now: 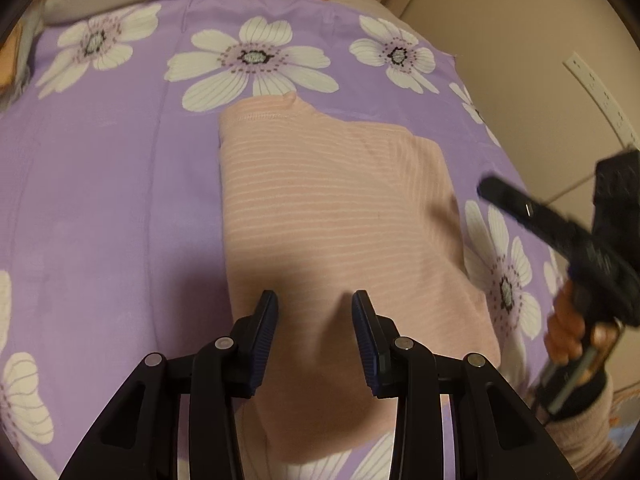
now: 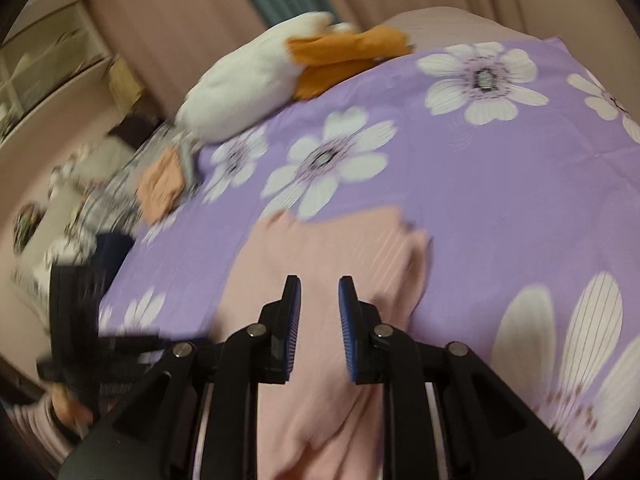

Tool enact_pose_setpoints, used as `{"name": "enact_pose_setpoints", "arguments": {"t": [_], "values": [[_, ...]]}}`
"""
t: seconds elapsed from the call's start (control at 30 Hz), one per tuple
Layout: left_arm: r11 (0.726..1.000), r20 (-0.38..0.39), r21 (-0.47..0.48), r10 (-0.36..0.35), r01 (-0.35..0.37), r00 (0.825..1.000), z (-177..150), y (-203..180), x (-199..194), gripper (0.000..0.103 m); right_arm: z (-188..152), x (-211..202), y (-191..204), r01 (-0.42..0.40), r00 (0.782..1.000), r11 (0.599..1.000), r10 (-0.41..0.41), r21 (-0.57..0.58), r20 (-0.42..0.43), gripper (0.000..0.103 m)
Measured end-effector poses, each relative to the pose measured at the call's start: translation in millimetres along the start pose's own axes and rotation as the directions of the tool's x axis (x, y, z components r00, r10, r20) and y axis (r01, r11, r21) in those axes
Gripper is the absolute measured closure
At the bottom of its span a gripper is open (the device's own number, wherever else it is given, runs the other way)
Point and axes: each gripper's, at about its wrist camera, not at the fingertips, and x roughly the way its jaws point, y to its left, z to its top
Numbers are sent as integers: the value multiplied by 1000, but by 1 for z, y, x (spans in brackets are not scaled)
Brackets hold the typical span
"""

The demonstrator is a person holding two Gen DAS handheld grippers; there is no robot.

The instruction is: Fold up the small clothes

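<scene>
Purple floral sheet (image 1: 120, 180) — pink striped garment (image 1: 320, 200) beneath left gripper (image 1: 316, 300), right gripper (image 2: 319, 284) — both parted, empty.

Left wrist view: we look steeply down from close above pink garment (image 1: 336, 216) on purple floral sheet (image 1: 120, 184). Right wrist view: we face shallower, across bed toward plush toy (image 2: 256, 92), blurred. We share garment, sheet, toy between views; each shows other gripper at frame edge.

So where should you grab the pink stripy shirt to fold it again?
Probably the hemmed far edge of the pink stripy shirt, near its corner. Come down from above with the left gripper and pinch both layers. That edge lies flat and free on the purple flowered sheet, so it should lift cleanly toward you.
</scene>
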Motion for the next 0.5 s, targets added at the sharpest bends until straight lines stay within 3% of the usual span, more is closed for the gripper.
{"name": "enact_pose_setpoints", "arguments": {"t": [0.13, 0.23, 0.3, 0.37, 0.5], "values": [[999, 30, 45, 18, -20, 999, -15, -4, -9, 67, -28, -8, 28, -12, 999, 994, 8, -106, -40, 84], [998, 35, 63, 2, -4, 999, -29, -6, -9, 67, -48, -4, 37, 9, 995, 985, -26, -170, -97, 84], [998, 26, 64, 4, -6, 1000, -39, -7, -5, 67, -59, 6, 34, 69, 987, 976, -98, -206, -131, 84], [998, -1, 64, 14, -14, 1000, -46, -6, 4, 67, -68, 20, 18, 140, 968, 970, -176, -196, -180, 88], [995, -4, 94, 40, -39, 999, -52, -10, 8, 67, -73, 23, 5, 150, 964, 977, -179, -153, -199, 90]]}}
